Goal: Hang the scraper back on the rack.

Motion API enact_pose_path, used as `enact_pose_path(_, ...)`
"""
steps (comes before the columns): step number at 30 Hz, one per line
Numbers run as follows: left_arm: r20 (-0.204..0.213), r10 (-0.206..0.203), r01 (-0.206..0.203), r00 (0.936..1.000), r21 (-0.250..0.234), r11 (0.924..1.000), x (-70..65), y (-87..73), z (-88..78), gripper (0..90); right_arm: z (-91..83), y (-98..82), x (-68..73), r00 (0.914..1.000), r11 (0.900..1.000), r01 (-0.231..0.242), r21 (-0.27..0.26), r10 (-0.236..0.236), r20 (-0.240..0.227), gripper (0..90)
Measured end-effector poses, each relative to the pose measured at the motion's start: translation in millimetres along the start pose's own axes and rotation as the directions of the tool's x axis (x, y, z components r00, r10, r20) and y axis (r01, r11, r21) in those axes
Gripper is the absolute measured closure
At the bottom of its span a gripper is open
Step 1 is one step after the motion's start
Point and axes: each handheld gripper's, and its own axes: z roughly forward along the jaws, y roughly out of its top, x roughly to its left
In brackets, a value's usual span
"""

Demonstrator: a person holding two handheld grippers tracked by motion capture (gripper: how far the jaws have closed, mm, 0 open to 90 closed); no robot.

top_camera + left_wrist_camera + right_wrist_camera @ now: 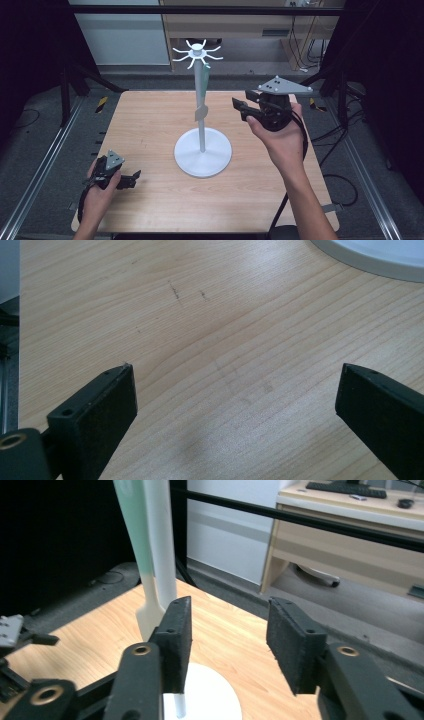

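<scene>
While I hold both tools over the desk (150, 125), a white stand (202, 120) rises from the middle of it. It has a round flat base (202, 156), a thin upright pole, and a crown of short curved hooks (196, 52) at the top. A spatula (202, 92) hangs from one hook, close against the pole: its handle is pale green, and lower down it turns off-white and widens into a small flat blade, which sits about halfway down the pole.

My right tool (240, 108) is raised off the desk, just to the right of the pole and near the blade's height. In the right gripper view its jaws stand partly spread with nothing between them; the spatula (140, 555) and pole are just beyond the left jaw, and I cannot tell whether that jaw touches them.

My left tool (131, 179) is low at the near left corner of the desk, well apart from the stand. Its jaws are spread wide over bare wood, and the rim of the base (370, 260) shows at the upper right of the left gripper view.
</scene>
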Motion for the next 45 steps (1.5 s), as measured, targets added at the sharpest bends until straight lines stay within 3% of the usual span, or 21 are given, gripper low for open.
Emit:
enact_pose_path(7,-0.002,-0.001,0.001,1.0,-0.002,1.0,0.2,0.1,-0.3,2.9,-0.1,-29.4,-2.6,0.9994,1.0,-0.02,0.018,0.019,0.028,42.5)
enact_pose_path(13,-0.002,0.001,-0.001,1.0,-0.001,1.0,0.1,0.0,-0.4,2.9,3.2,-50.5,-6.2,0.9988,0.999,-0.027,0.039,0.025,0.043,40.3)
enact_pose_path(19,-0.003,0.001,-0.001,1.0,0.0,1.0,0.0,-0.2,-0.6,2.9,8.3,-82.6,-13.8,0.9952,0.997,-0.06,0.05,0.056,0.08,24.5)
enact_pose_path(23,-0.004,-0.002,0.002,1.0,-0.001,1.0,-0.3,-0.4,-1.2,2.9,10.7,-98.5,-17.2,0.9919,0.996,-0.068,0.065,0.06,0.112,20.0)
enact_pose_path(31,-0.005,-0.003,0.003,1.0,-0.002,1.0,-0.3,-0.6,-1.1,2.9,16.1,-140.6,-34.0,0.9799,0.986,-0.139,0.098,0.122,0.158,11.8)
enact_pose_path(45,-0.005,-0.002,0.002,1.0,0.0,1.0,0.2,-0.8,-1.2,2.9,31.4,-181.8,-51.9,0.9595,0.96,-0.24,0.143,0.212,0.185,9.1)
